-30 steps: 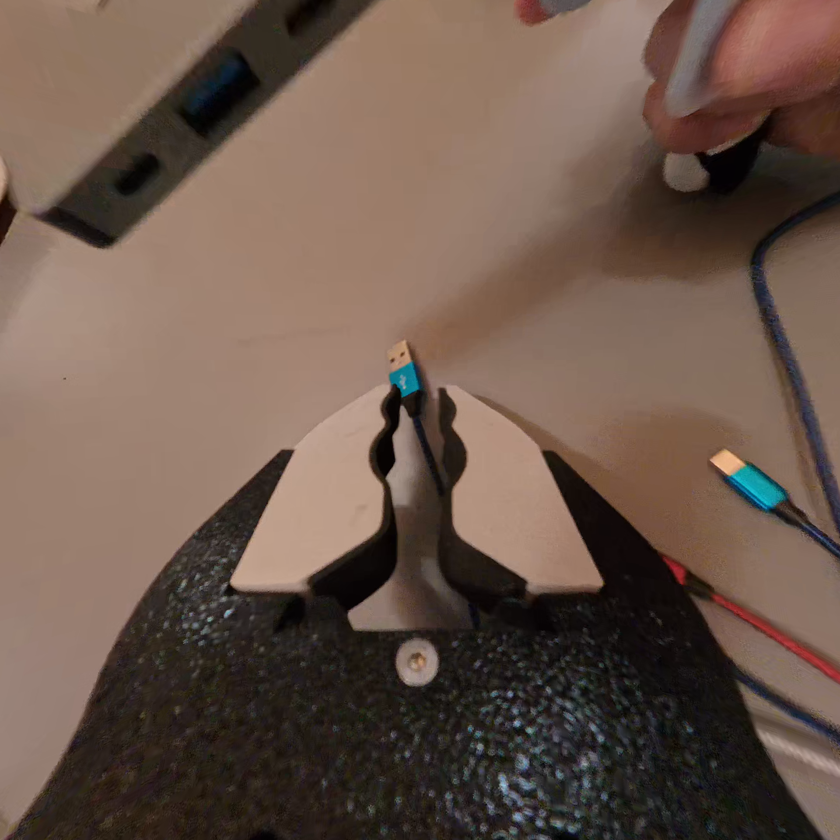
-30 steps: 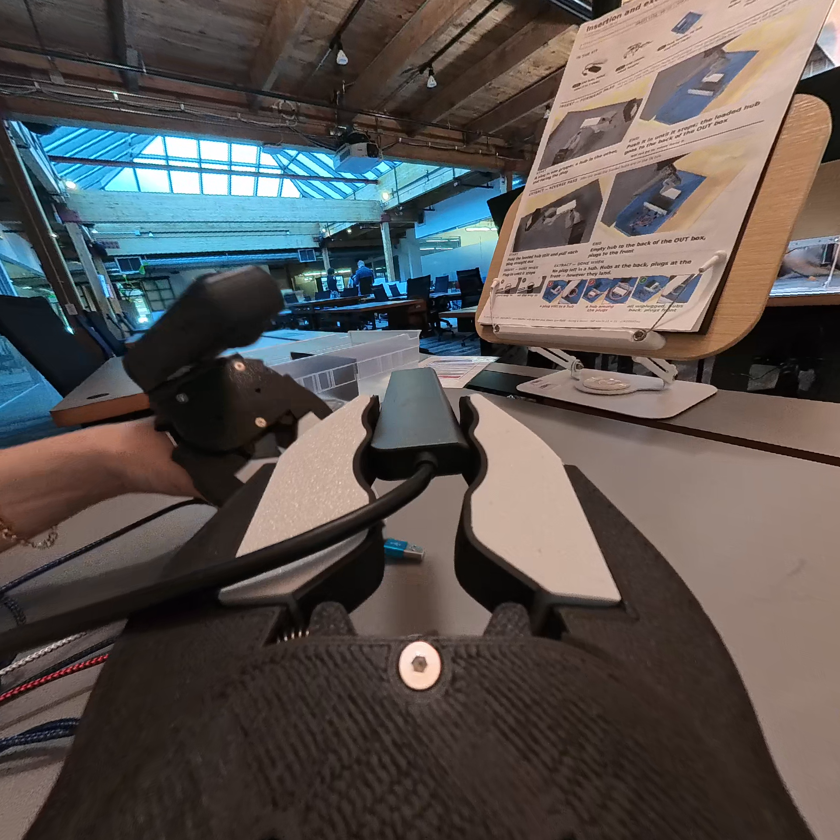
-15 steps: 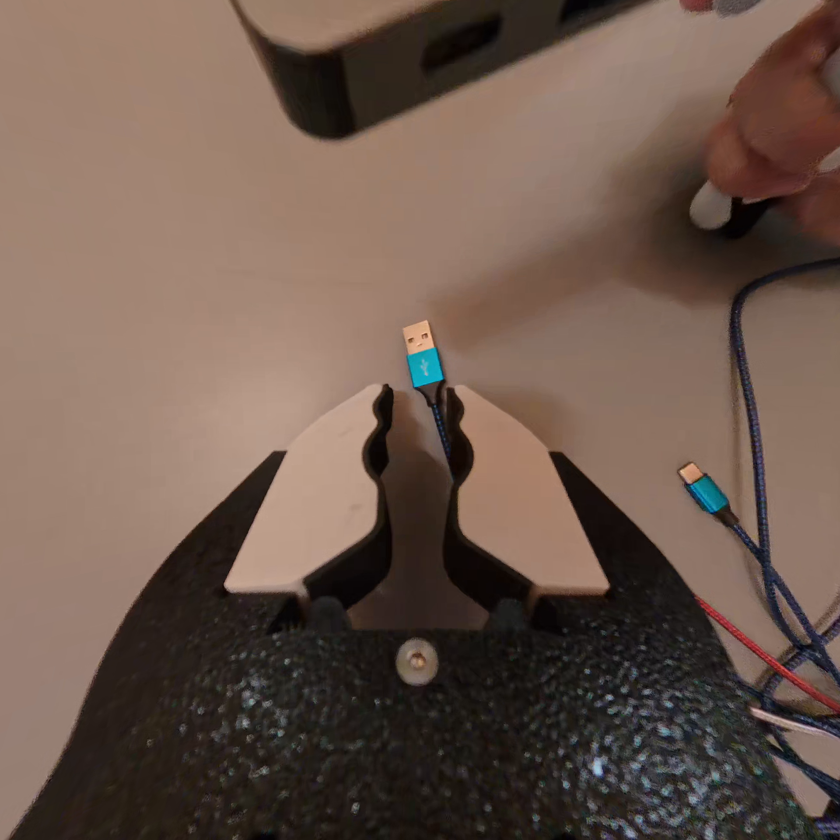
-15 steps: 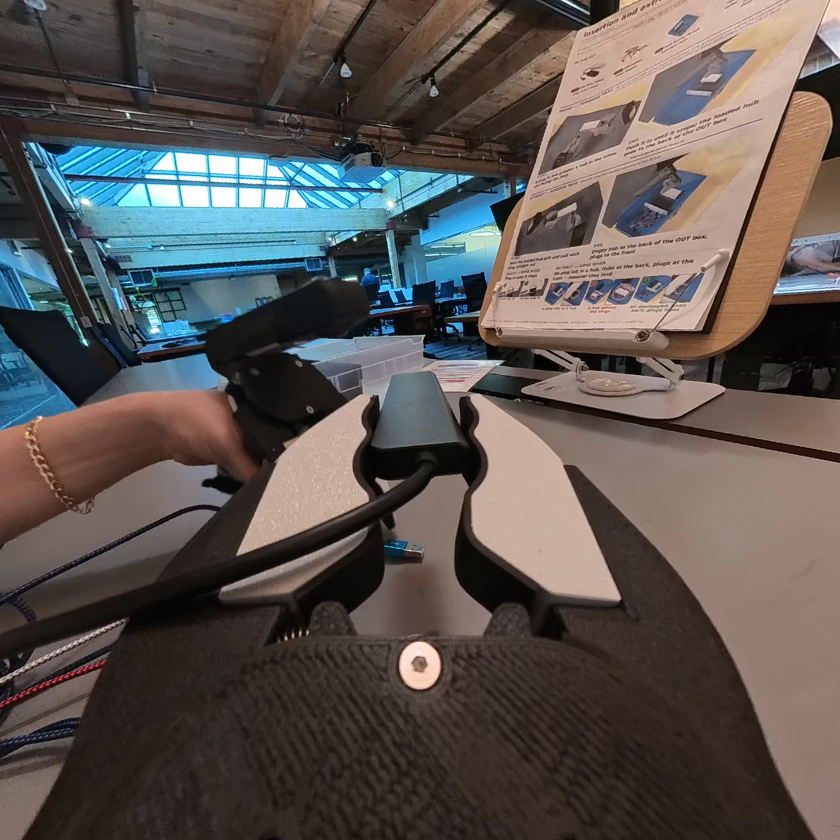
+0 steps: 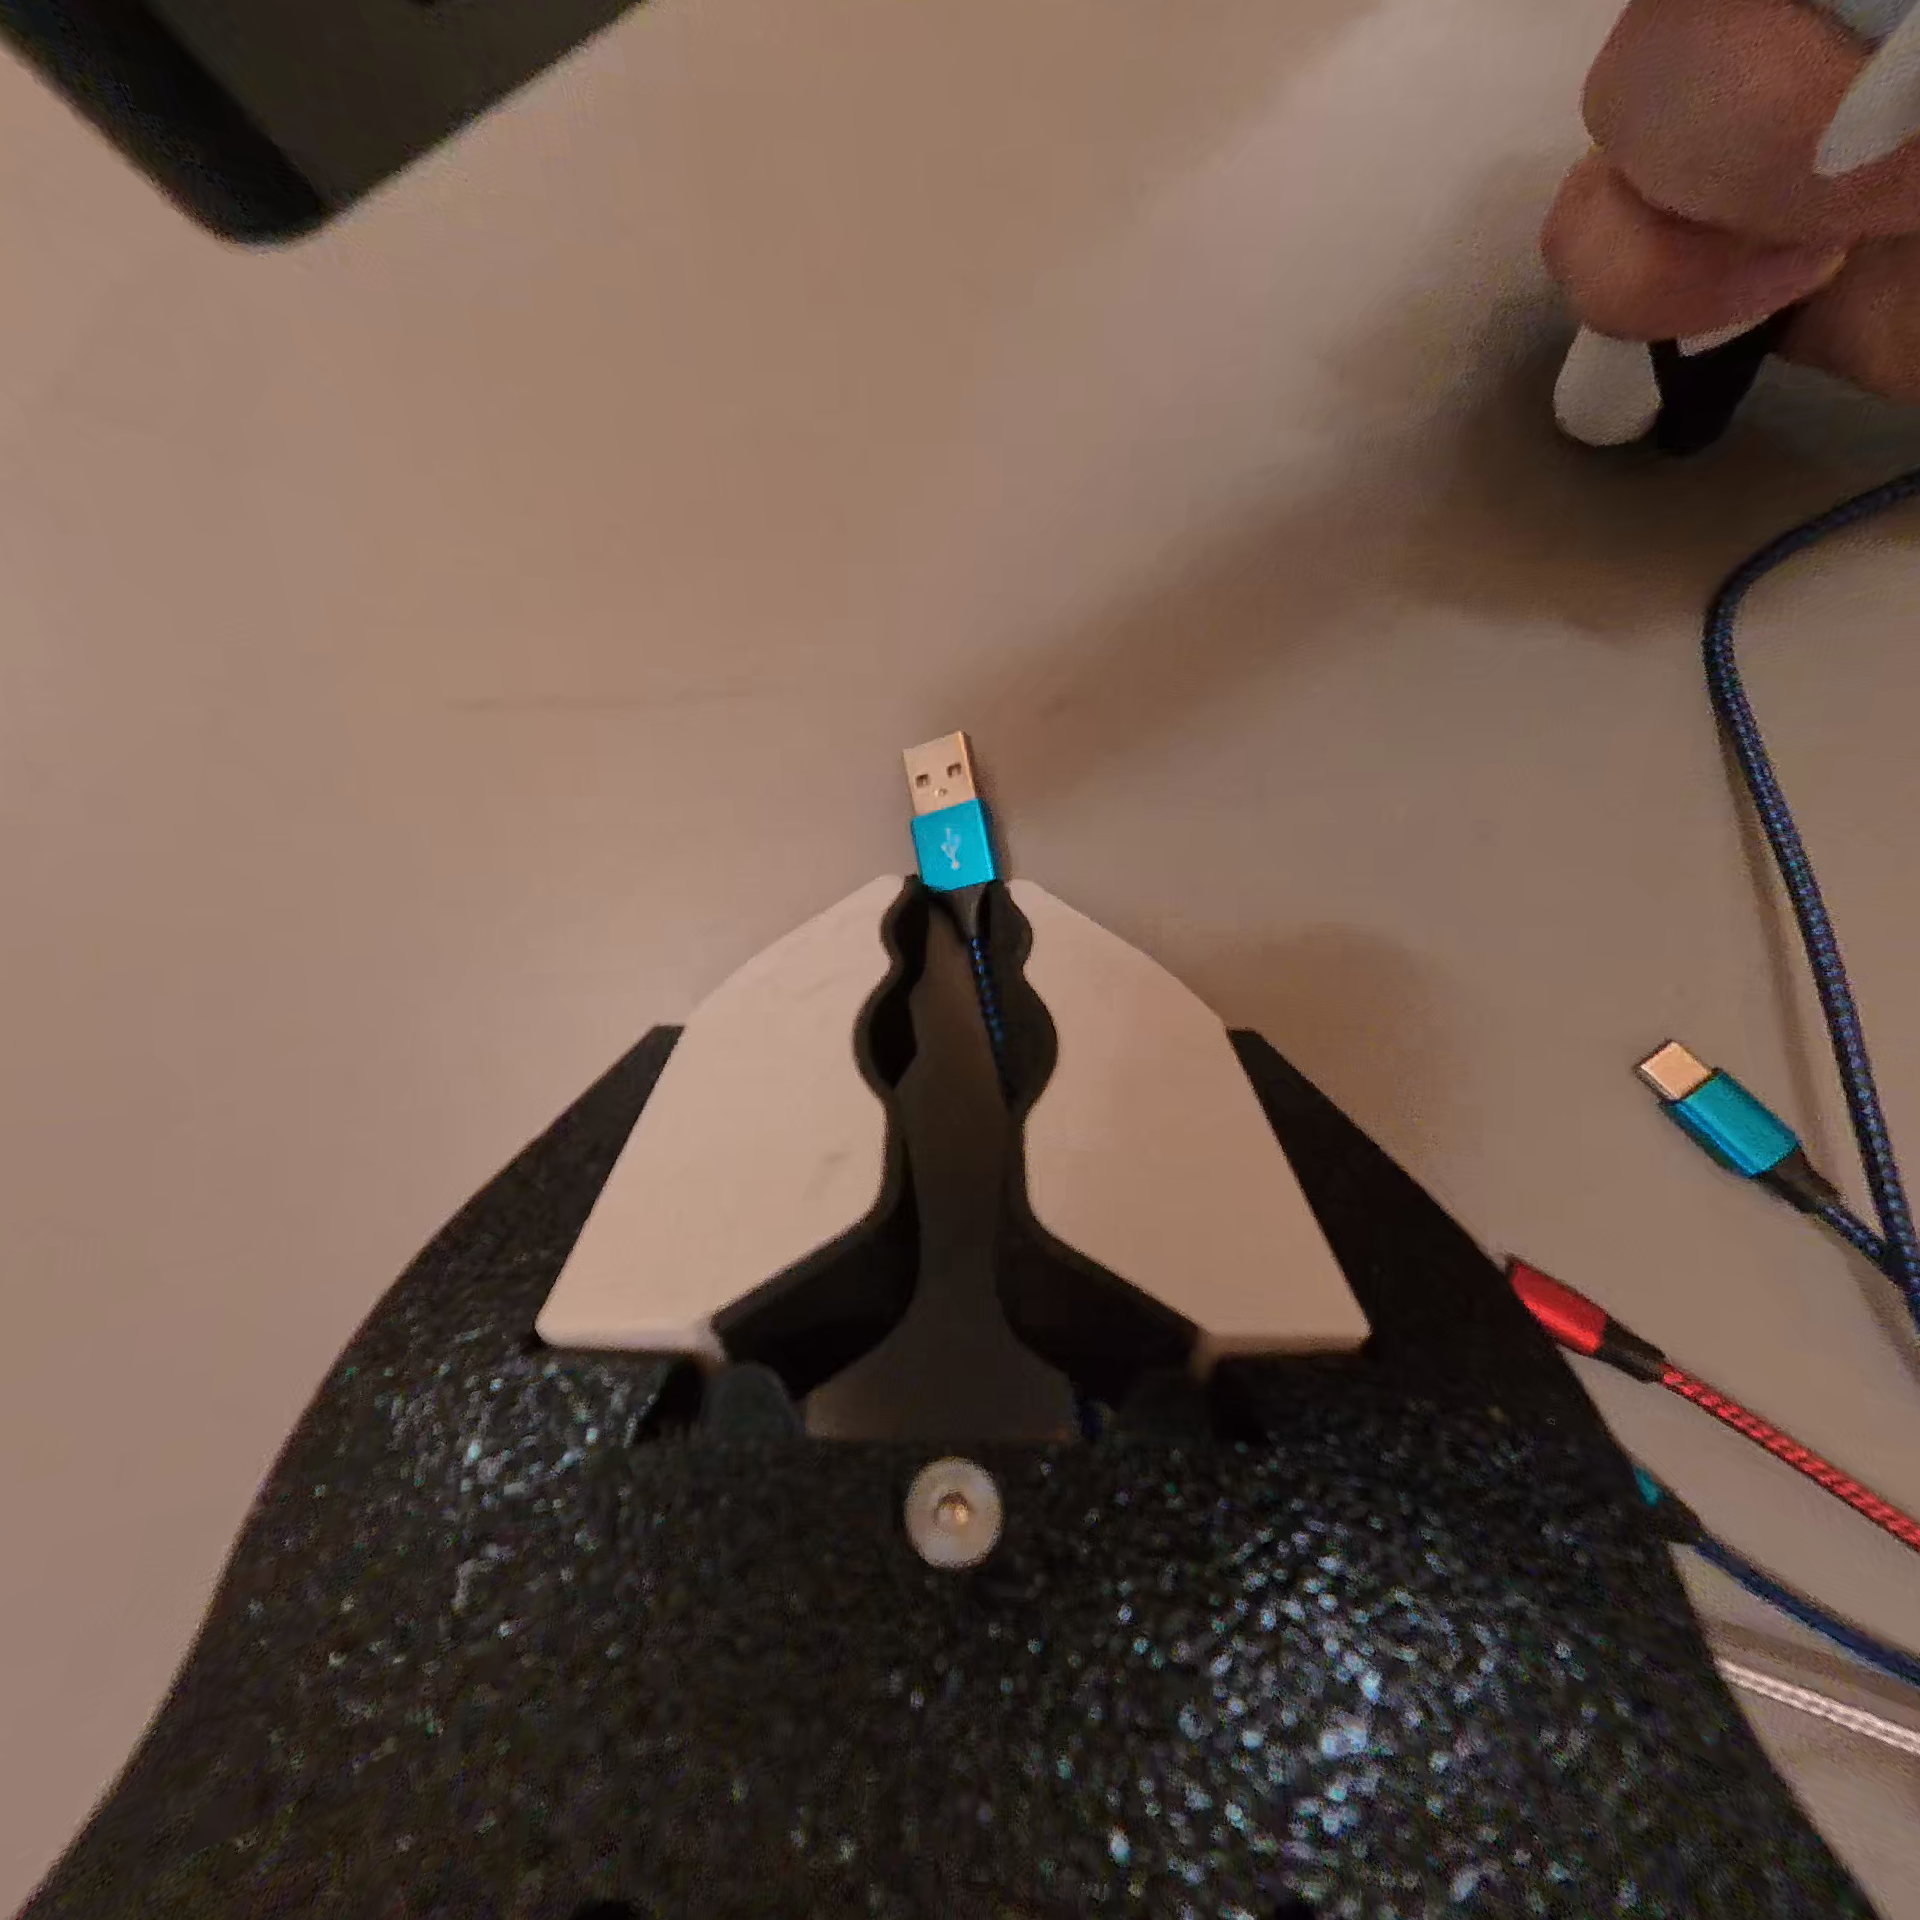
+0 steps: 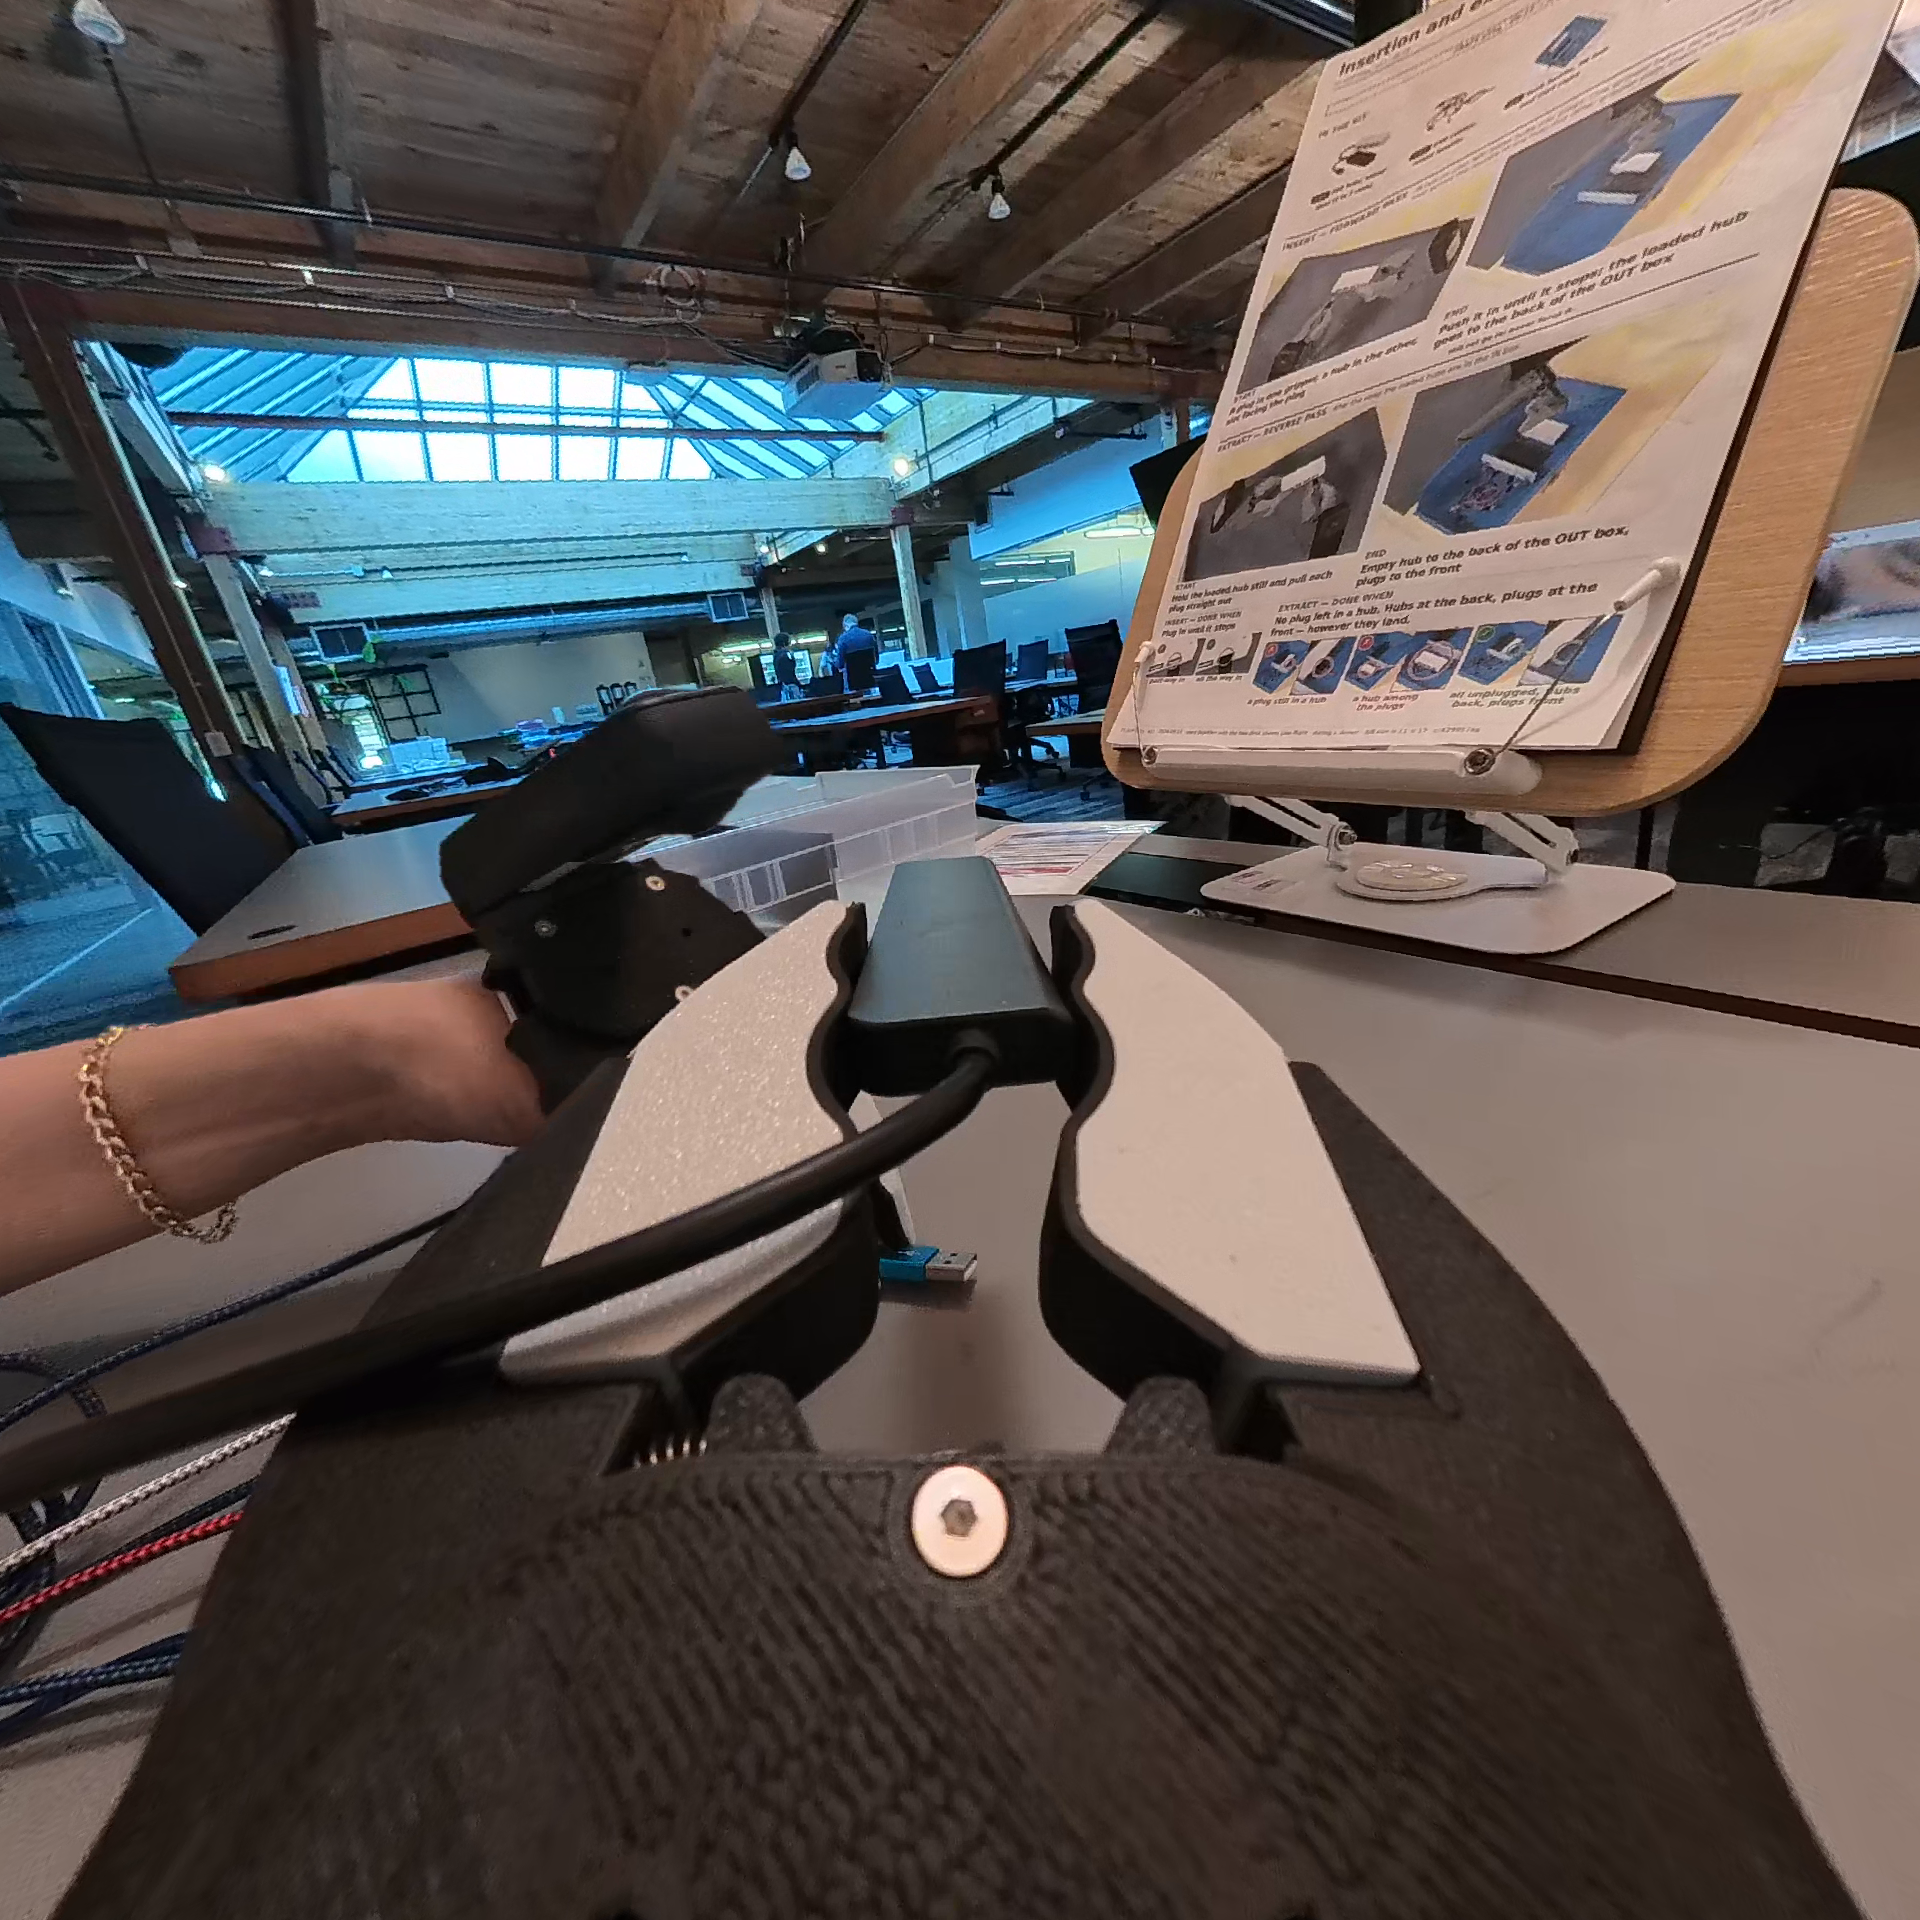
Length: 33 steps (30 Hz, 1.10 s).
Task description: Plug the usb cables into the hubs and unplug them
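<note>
left wrist view: the left gripper (image 5: 954,894), open half a second ago, now pinches the blue usb plug (image 5: 948,821) on the table, below-right of the black hub (image 6: 956,935) clamped in the right gripper (image 6: 956,925); insertion looks next.

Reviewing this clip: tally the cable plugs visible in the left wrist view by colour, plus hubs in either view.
Teal-shelled plugs: 2, a USB-A plug at the left gripper tips and a smaller plug on the table
Red-shelled plugs: 1
Black hubs: 1, held in the right gripper
Total: 4
</note>
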{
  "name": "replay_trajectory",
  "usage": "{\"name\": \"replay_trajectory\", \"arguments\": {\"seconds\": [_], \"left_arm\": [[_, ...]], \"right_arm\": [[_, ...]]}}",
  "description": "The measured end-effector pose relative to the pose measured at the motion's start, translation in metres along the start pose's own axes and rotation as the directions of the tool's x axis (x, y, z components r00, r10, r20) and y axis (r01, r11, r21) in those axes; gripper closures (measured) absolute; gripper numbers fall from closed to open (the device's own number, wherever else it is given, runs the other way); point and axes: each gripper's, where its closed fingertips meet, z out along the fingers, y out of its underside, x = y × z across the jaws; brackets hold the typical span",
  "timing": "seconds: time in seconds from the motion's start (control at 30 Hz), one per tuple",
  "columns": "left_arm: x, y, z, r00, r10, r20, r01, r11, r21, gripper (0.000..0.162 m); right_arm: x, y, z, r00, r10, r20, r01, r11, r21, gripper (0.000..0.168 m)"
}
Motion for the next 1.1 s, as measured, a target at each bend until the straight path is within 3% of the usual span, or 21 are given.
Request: {"name": "replay_trajectory", "arguments": {"seconds": [0.23,0.37,0.53,0.63,0.8,0.87,1.1], "left_arm": [[-0.008,0.002,-0.008,0.966,0.170,0.197,-0.165,0.985,-0.039,0.152],[0.000,-0.006,-0.016,0.950,0.222,0.220,-0.217,0.975,-0.045,0.152],[0.010,0.009,-0.011,0.989,0.109,0.101,-0.097,0.988,-0.117,0.150],[0.011,0.010,-0.009,0.998,0.024,0.059,-0.019,0.995,-0.094,0.151],[0.011,0.011,-0.010,0.999,-0.024,0.042,0.028,0.996,-0.086,0.147],[0.013,0.013,-0.011,0.997,-0.070,0.018,0.071,0.993,-0.094,0.137],[0.008,0.011,-0.009,0.991,-0.129,0.036,0.131,0.989,-0.070,0.140]], "right_arm": [[0.000,0.000,0.000,1.000,-0.003,-0.005,0.003,1.000,0.000,0.133],[0.000,0.000,0.000,1.000,-0.002,-0.002,0.002,1.000,-0.002,0.133],[-0.002,0.001,0.001,1.000,-0.011,0.003,0.011,1.000,-0.005,0.133],[-0.001,0.000,0.000,1.000,-0.009,0.003,0.009,1.000,-0.004,0.133],[-0.002,0.000,0.001,1.000,-0.010,0.007,0.010,1.000,-0.005,0.133],[-0.002,0.000,0.000,1.000,-0.009,0.006,0.009,1.000,-0.004,0.134],[-0.003,0.001,0.001,1.000,-0.011,0.014,0.011,1.000,-0.011,0.134]]}}
